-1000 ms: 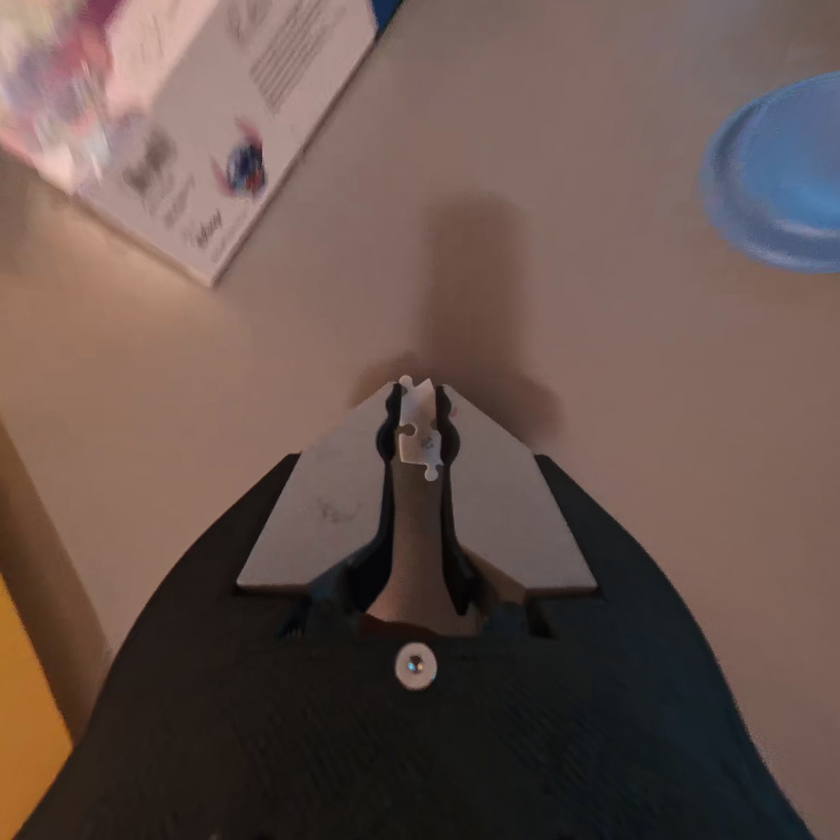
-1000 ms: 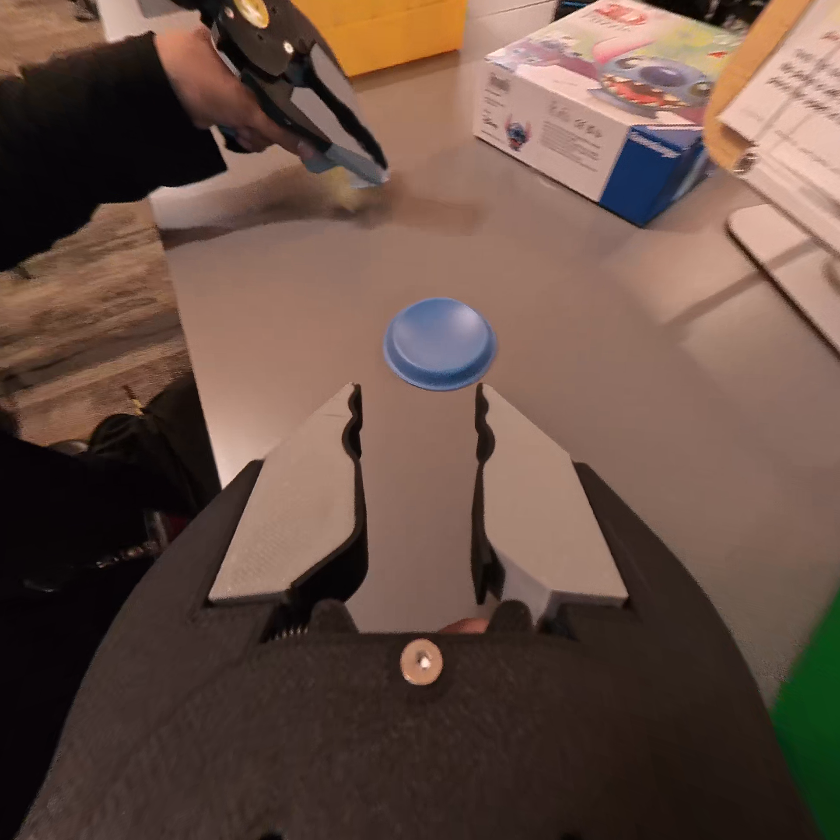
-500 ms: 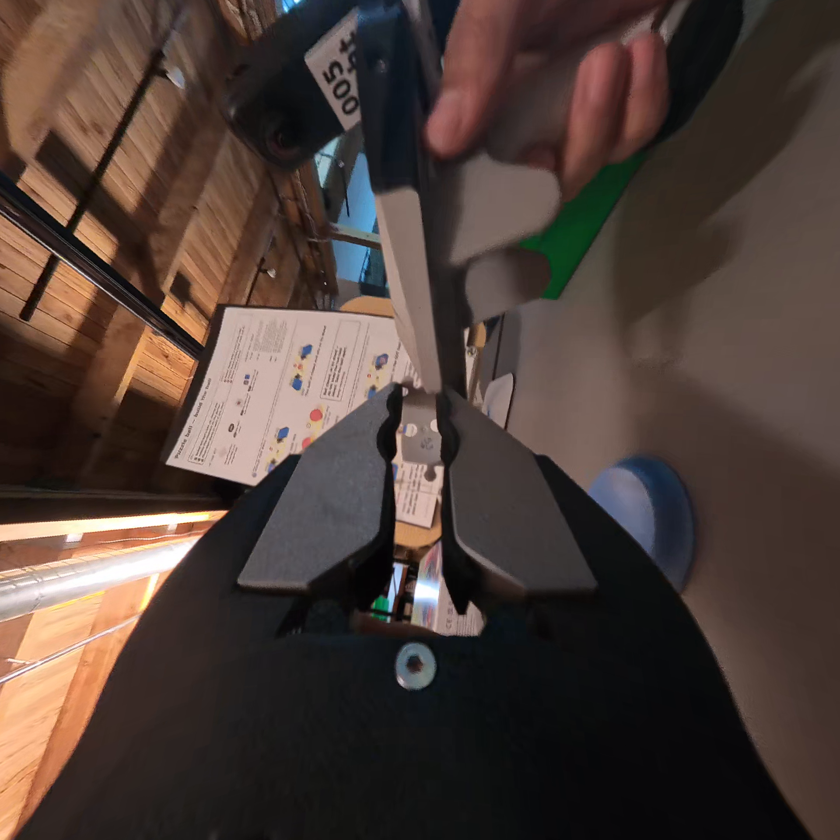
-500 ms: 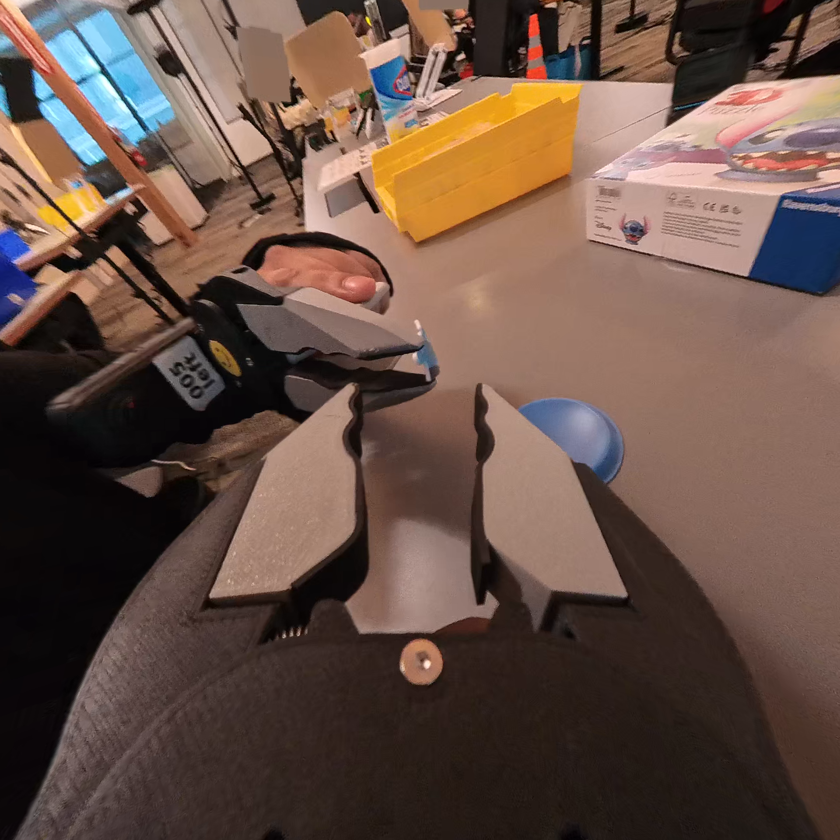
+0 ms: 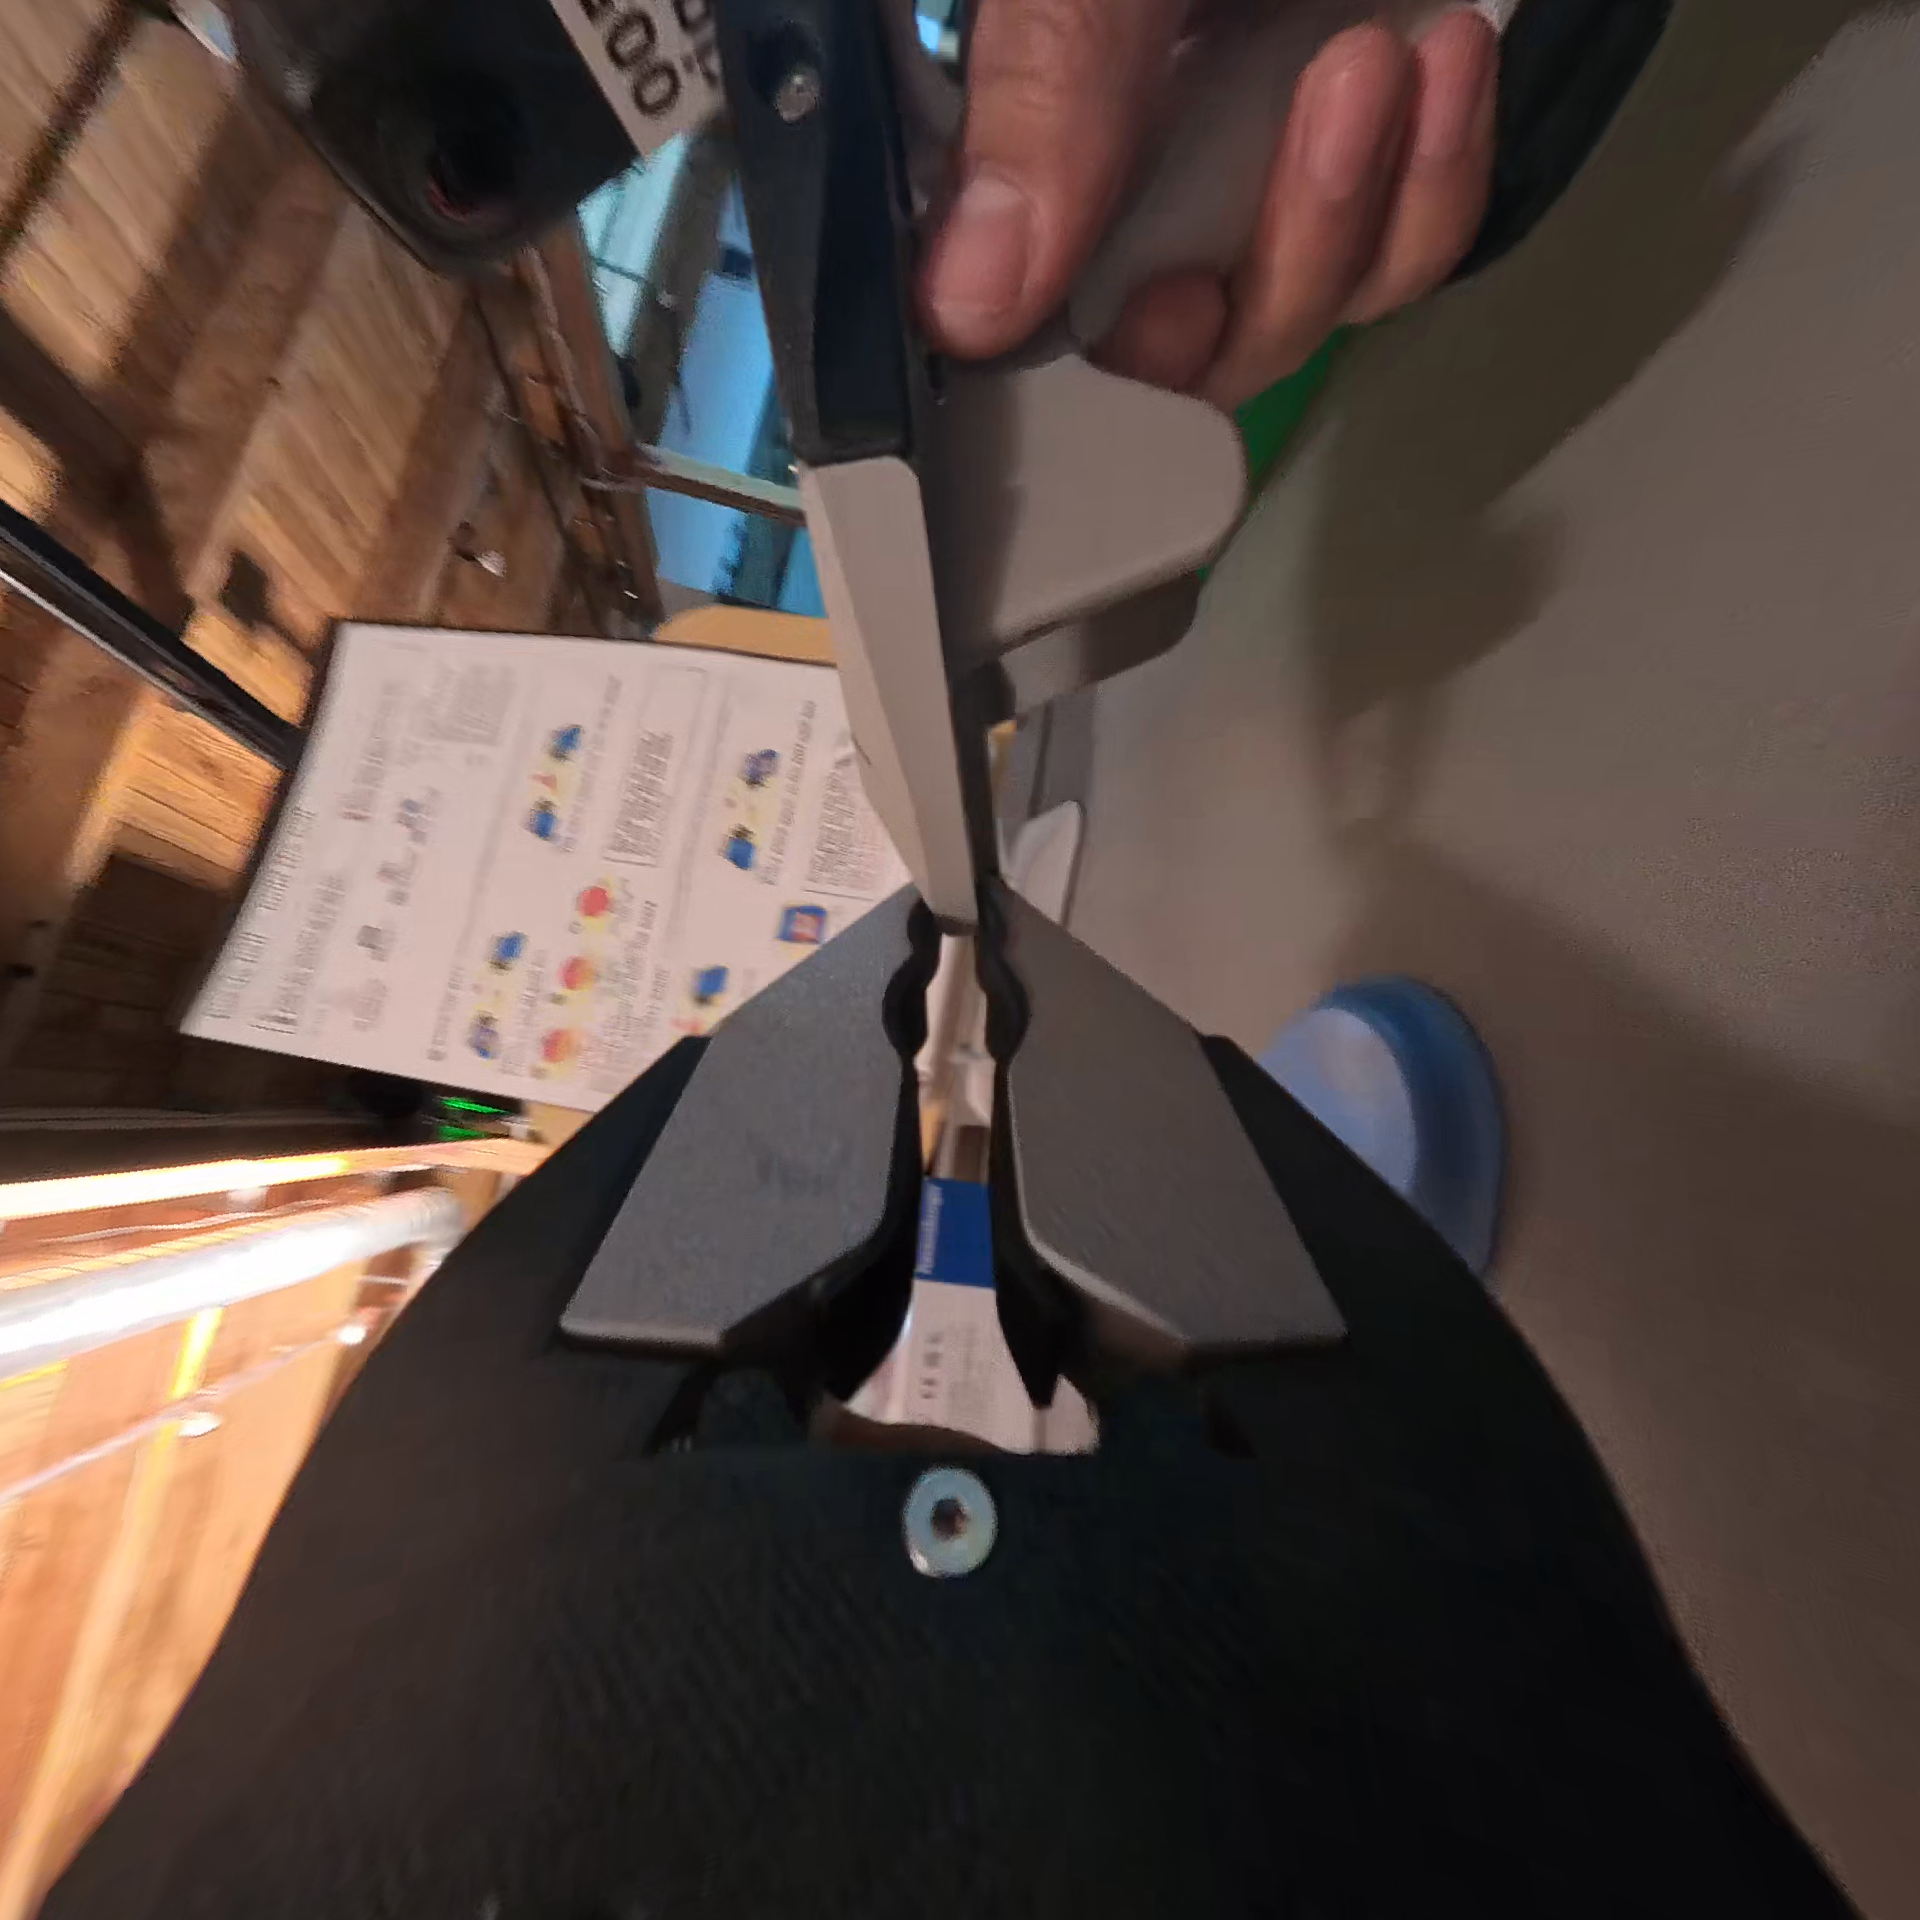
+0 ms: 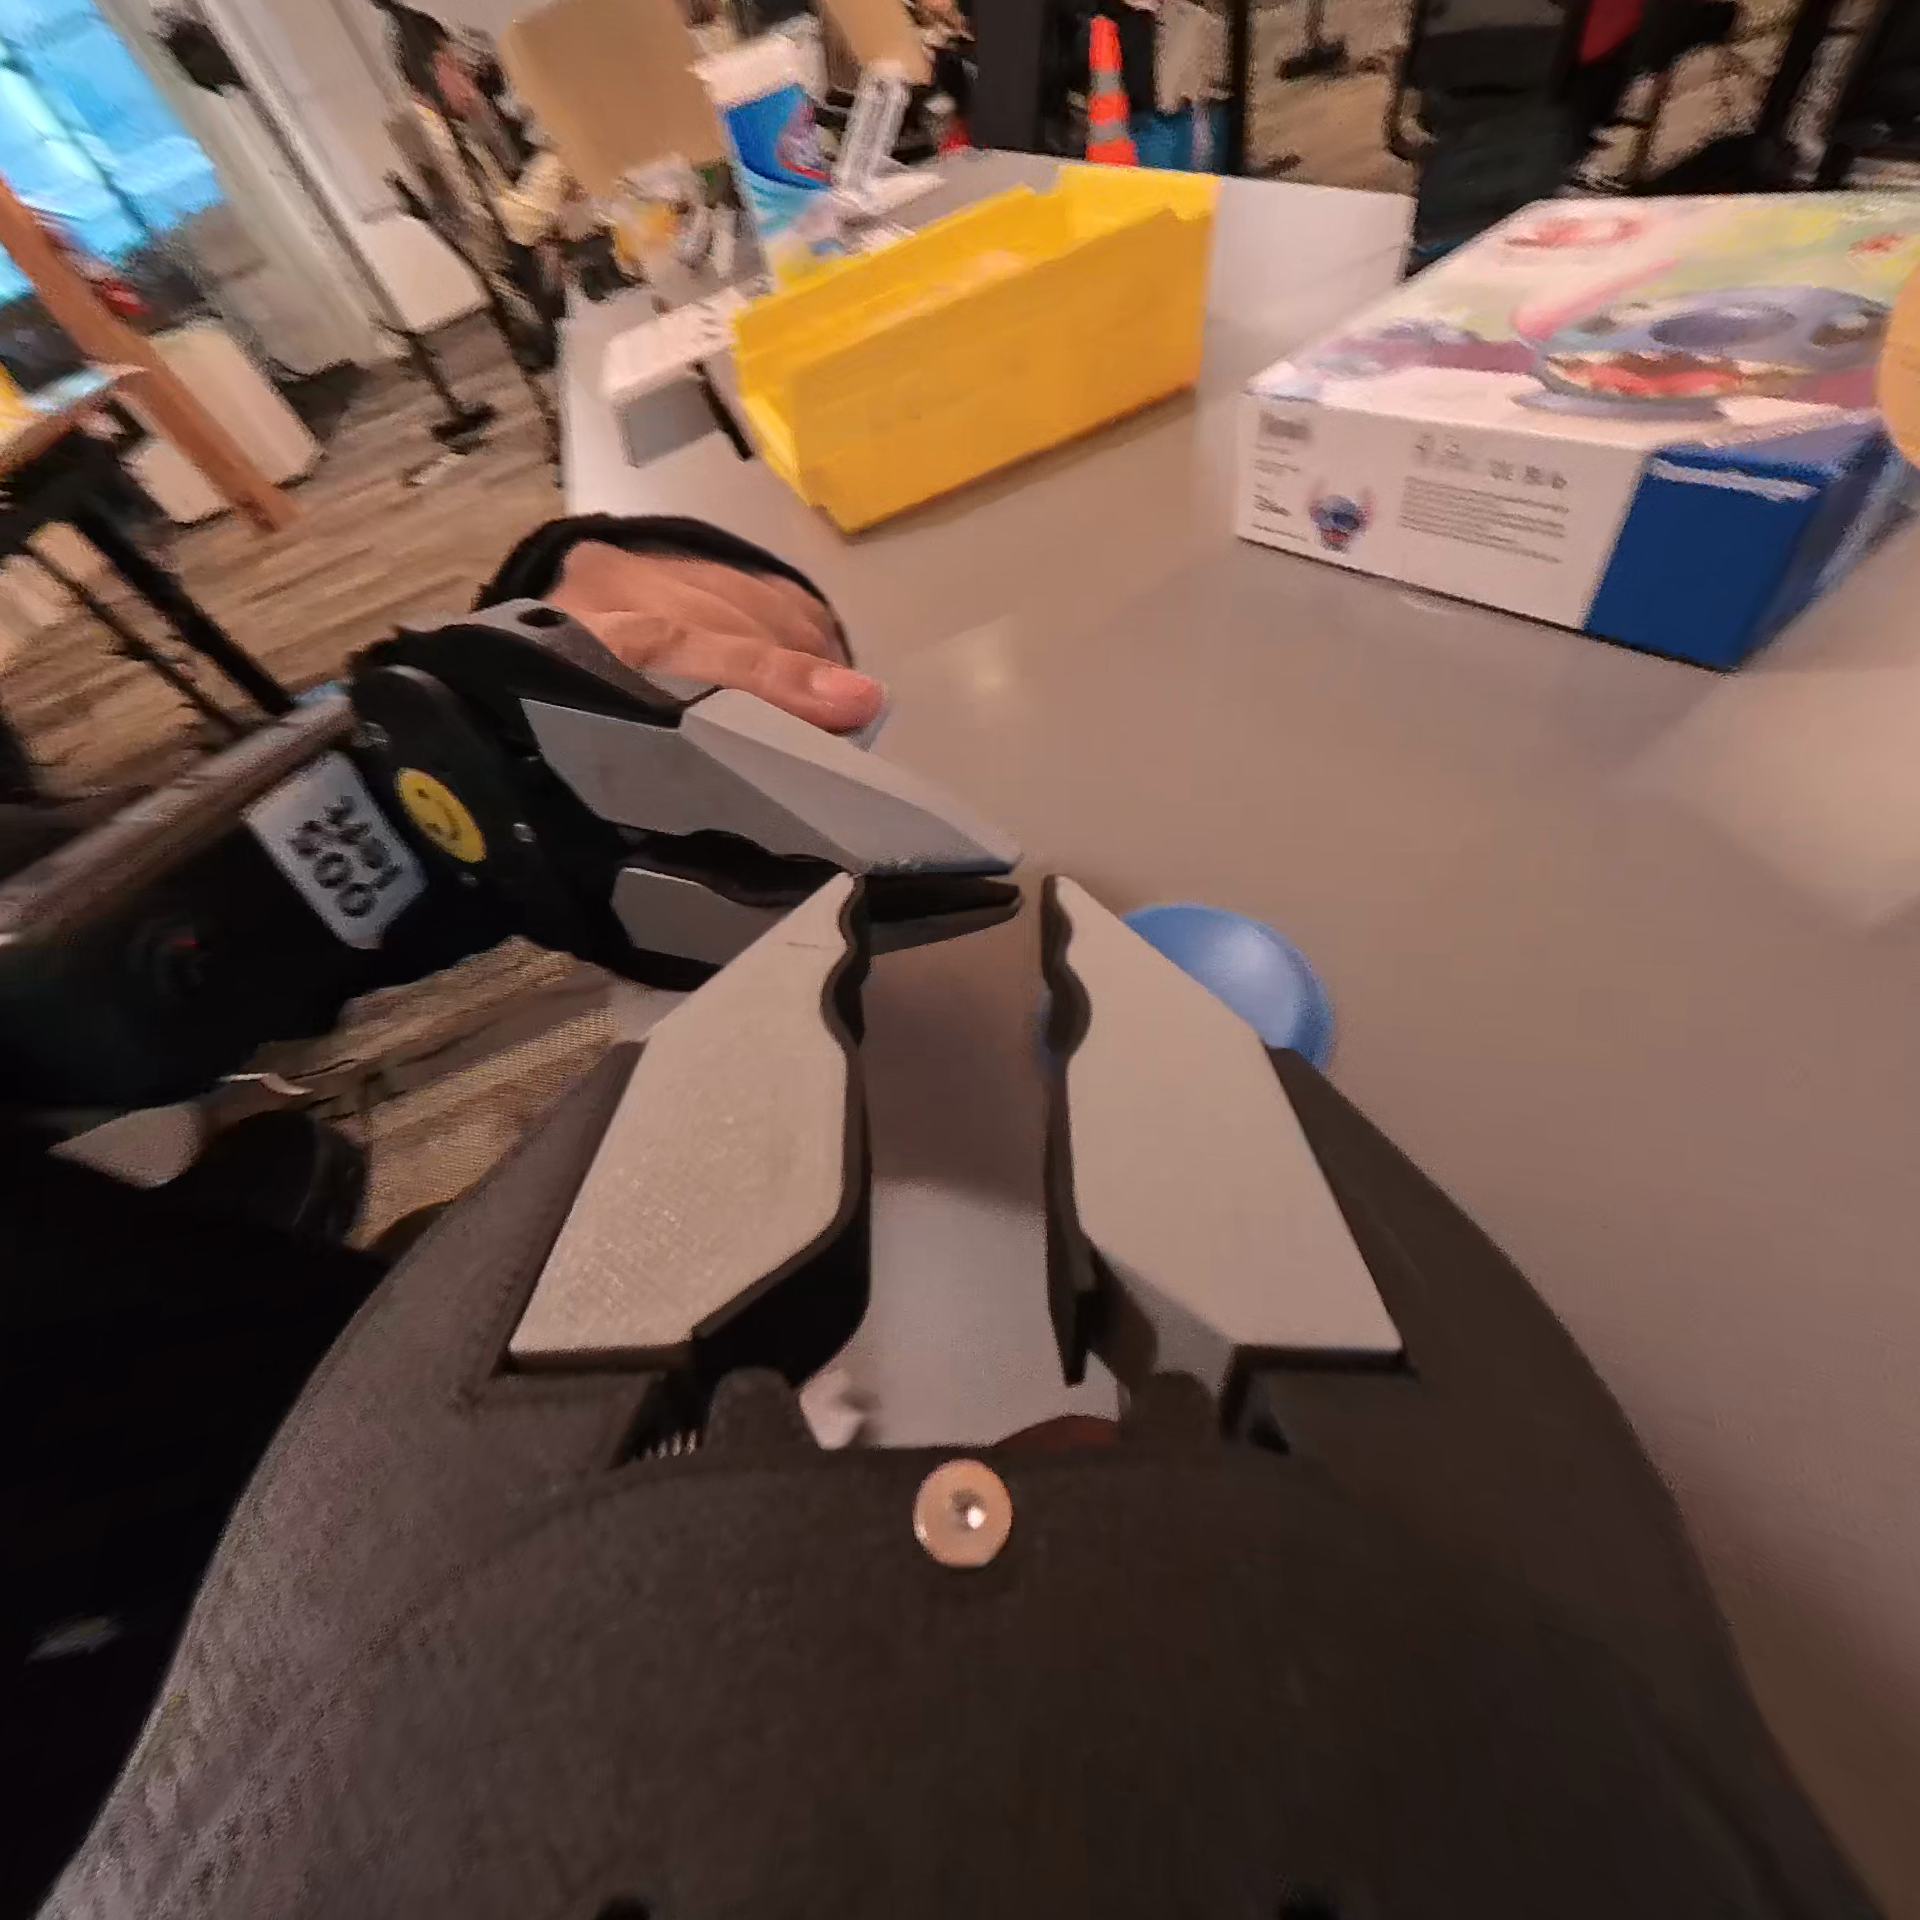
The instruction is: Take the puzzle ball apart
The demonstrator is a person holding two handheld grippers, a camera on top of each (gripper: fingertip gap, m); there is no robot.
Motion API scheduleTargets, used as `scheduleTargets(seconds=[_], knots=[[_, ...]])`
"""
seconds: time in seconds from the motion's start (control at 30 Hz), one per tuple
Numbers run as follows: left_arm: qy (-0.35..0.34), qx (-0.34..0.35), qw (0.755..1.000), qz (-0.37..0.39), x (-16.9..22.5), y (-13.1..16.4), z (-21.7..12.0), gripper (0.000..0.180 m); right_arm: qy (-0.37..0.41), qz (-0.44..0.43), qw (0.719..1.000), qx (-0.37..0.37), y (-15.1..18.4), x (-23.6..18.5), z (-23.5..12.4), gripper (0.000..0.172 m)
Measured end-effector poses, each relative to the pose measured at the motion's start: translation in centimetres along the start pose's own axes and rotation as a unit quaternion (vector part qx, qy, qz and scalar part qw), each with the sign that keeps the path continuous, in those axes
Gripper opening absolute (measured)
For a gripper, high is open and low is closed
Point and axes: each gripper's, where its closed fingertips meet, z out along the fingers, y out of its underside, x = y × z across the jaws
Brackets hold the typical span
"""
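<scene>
Presently, left gripper [image 5: 956, 935]: its two grey fingers are standing almost pressed together, leaving only a thin slit; whether anything is being pinched there cannot be told.
Right gripper [image 6: 948, 904]: its grey fingers are standing moderately spread, with the left gripper's tips lying between them, crosswise, and no pad visibly pressing on anything.
Meeting point: the two grippers are hovering tip to tip above the plain grey table [image 6: 1403, 831], each gripped by a bare hand [image 5: 1195, 177].
Round blue plastic dome [image 6: 1236, 977]: it is lying flat on the table just beyond the right gripper's right finger, apart from both grippers.
White and blue cardboard box with cartoon artwork [image 6: 1558, 436]: it is sitting at the table's far right.
Yellow plastic bin [image 6: 987, 343]: it is sitting at the far edge, left of the box.
White printed sheet with coloured diagrams [image 5: 520, 862]: it is standing upright behind the left gripper's fingers.
</scene>
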Motion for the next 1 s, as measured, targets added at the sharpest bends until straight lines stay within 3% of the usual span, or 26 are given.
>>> scheduleTargets(seconds=[0.07, 0.17, 0.3, 0.4, 0.47, 0.57, 0.67, 0.83, 1.0], knots=[[0.038, -0.022, 0.998, -0.035, 1.7, 1.5, 0.8, 0.0, 0.058, -0.029, 0.998, -0.019, 1.1, 1.8, 0.3, 0.038], [0.026, -0.09, 0.994, -0.063, 2.9, 5.4, 1.6, 0.0, 0.138, -0.071, 0.987, -0.03, 2.6, 3.6, -0.4, 0.042], [0.023, -0.126, 0.983, -0.132, 3.2, 8.5, 1.5, 0.0, 0.187, -0.107, 0.975, -0.059, 5.6, 5.1, -1.9, 0.035], [0.022, -0.121, 0.973, -0.195, 2.8, 9.2, 1.5, 0.0, 0.151, -0.089, 0.985, -0.012, 4.5, 4.1, -3.0, 0.037], [0.025, -0.131, 0.972, -0.195, 3.0, 9.8, 1.4, 0.0, 0.126, -0.086, 0.988, 0.019, 3.1, 2.9, -3.6, 0.039], [0.027, -0.131, 0.971, -0.2, 3.2, 10.1, 1.2, 0.0, 0.103, -0.107, 0.989, 0.021, 2.6, 0.9, -4.0, 0.042], [0.024, -0.131, 0.968, -0.214, 3.0, 10.3, 0.9, 0.0, 0.037, -0.135, 0.99, 0.002, 3.9, -3.9, -4.0, 0.042], [0.012, -0.124, 0.969, -0.213, 2.3, 10.1, 0.5, 0.0, -0.076, -0.166, 0.98, -0.081, 11.7, -12.0, -3.6, 0.042], [0.021, -0.128, 0.966, -0.224, 2.8, 10.3, 0.4, 0.0, -0.074, -0.21, 0.954, -0.201, 21.9, -12.7, -1.4, 0.046]])
